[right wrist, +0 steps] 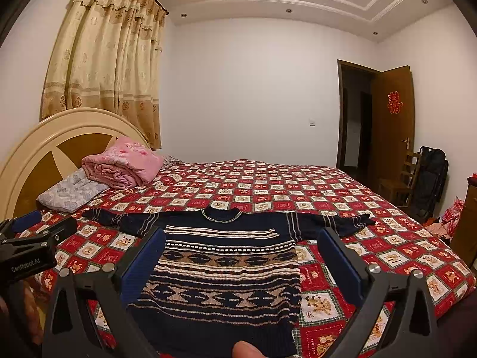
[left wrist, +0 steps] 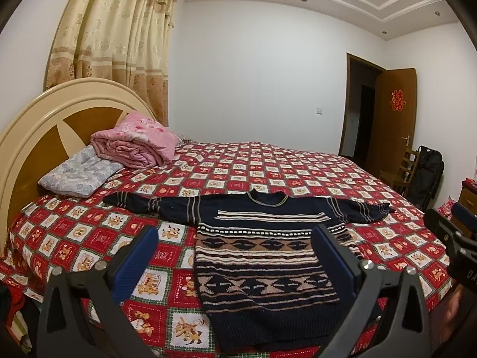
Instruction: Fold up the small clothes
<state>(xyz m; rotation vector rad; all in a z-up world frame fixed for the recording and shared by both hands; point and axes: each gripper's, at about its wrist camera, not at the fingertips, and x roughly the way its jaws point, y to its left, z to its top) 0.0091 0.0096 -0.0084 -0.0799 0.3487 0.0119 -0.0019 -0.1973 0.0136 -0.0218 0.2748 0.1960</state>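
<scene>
Both claws, left (left wrist: pixel 235 238) and right (right wrist: pixel 241 240), hung spread over the sweater (left wrist: pixel 262 262) (soft, floppy knit), best pinched at a sleeve cuff.

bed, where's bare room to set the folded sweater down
The bed is free beyond the sweater, out to its far edge by the door. Narrow free strips flank the sweater's body. It is crowded at the headboard: pink quilt and pillow.
</scene>
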